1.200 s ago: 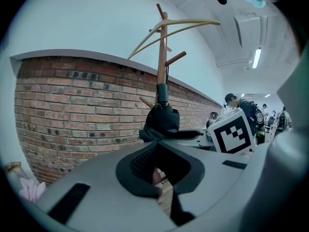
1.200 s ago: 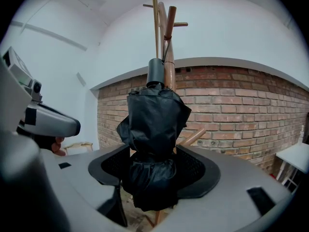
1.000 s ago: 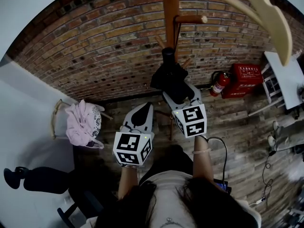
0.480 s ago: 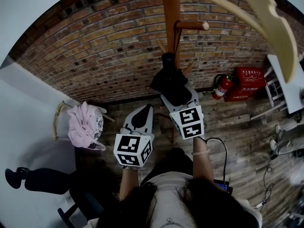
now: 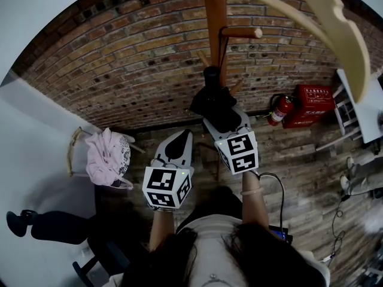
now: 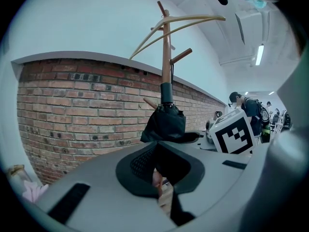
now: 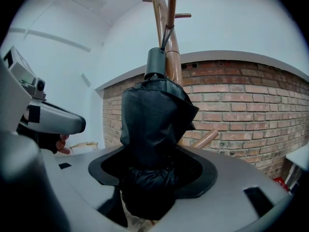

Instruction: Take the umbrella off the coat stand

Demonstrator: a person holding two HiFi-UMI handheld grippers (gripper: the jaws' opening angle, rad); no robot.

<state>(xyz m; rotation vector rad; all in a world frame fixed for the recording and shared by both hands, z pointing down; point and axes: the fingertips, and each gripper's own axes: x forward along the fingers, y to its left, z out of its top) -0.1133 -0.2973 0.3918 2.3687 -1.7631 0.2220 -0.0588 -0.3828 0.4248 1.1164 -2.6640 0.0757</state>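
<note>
right gripper (image 7: 149, 183) clamped on umbrella (image 7: 154, 124) | left gripper (image 6: 163, 179) closed (empty) | coat stand (image 5: 215, 28) just behind umbrella

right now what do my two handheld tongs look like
Both the left tongs and right tongs are light grey wedge-shaped shells with black-lined mouths. Each carries a white cube printed with black square markers. A thin pale band circles the right wrist.

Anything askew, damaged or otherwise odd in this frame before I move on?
Nothing stands out. The folded black umbrella hangs straight from a peg of the coat stand, with the right claw shut on its lower end. The left claw is shut and empty. A pink cloth lies heaped on a chair.
</note>
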